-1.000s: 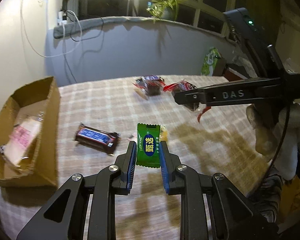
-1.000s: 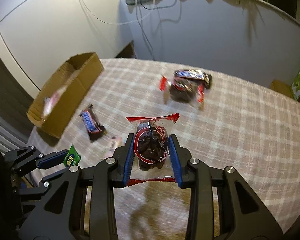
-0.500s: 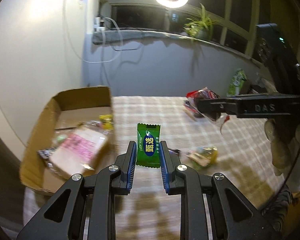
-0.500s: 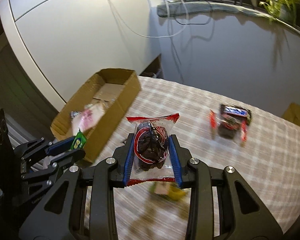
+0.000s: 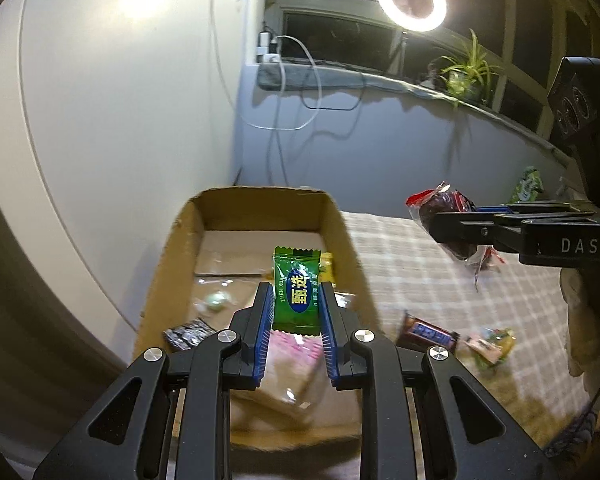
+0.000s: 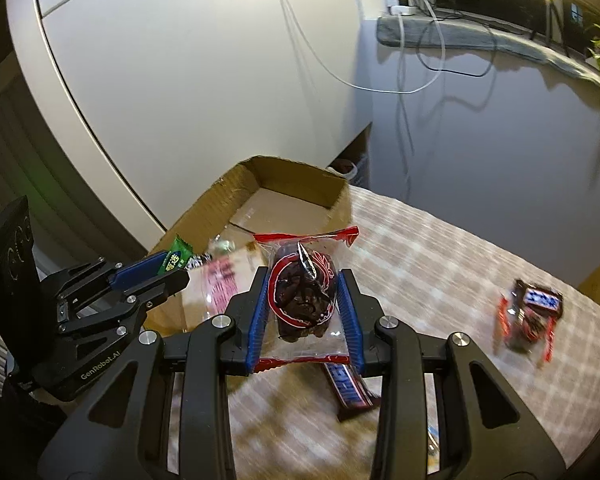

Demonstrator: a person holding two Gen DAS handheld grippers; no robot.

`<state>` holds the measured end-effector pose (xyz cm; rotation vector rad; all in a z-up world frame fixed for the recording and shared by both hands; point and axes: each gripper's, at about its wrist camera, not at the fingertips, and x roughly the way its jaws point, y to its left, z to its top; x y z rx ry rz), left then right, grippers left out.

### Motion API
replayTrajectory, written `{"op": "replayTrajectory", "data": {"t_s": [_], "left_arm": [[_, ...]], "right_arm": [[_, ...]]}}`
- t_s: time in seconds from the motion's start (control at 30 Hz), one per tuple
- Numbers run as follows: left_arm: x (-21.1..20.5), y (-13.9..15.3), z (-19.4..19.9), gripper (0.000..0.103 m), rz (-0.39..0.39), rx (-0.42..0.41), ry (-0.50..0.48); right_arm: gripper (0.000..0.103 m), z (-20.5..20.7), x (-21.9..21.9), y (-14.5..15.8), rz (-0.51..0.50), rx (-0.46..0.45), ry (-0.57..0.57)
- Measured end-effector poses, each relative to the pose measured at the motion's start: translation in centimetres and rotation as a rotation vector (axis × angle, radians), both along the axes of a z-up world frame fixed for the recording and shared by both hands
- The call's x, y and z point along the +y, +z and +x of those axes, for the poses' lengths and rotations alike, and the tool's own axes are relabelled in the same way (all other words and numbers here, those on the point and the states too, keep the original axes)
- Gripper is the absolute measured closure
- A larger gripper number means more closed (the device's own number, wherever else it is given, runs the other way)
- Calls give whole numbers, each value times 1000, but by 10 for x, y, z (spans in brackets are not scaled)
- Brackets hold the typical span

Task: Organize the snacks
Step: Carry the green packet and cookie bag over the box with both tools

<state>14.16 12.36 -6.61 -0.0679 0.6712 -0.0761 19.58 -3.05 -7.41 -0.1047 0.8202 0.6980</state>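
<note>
My left gripper [image 5: 296, 300] is shut on a green candy packet [image 5: 296, 288] and hangs over the near half of an open cardboard box [image 5: 180, 240]. In the box lie a pink-printed bag [image 5: 296, 352], a dark wrapper [image 5: 186, 332] and small candies. My right gripper [image 6: 302, 296] is shut on a clear red-edged packet of dark dried fruit [image 6: 302, 300], above the checked tablecloth [image 6: 440, 264] just right of the box [image 6: 300, 184]. The right wrist view shows the left gripper [image 6: 172, 266] with the green packet [image 6: 176, 256] at the left. In the left wrist view, the right gripper [image 5: 456, 220] grips the fruit packet [image 5: 440, 204] at the right.
On the cloth lie a dark chocolate bar [image 5: 426, 334], a yellow-green candy [image 5: 492, 344], and farther right another fruit packet with a chocolate bar on it [image 6: 530, 312]. A white wall [image 5: 100, 120] runs along the box's left. A hand in a pale glove [image 5: 580, 320] holds the right gripper.
Both grippers swung left from the middle of the table toward the box, keeping their packets. The green packet now hangs over the box; the fruit packet has come close to the box's right wall.
</note>
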Motion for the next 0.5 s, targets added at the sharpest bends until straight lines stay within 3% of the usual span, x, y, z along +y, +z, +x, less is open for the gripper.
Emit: {"op": "replayTrajectory", "data": {"t_s": [0.5], "left_arm": [[28,-8,30,82,-3,17,49]], "right_arm": [[68,39,56,-21,-22,34,52]]}}
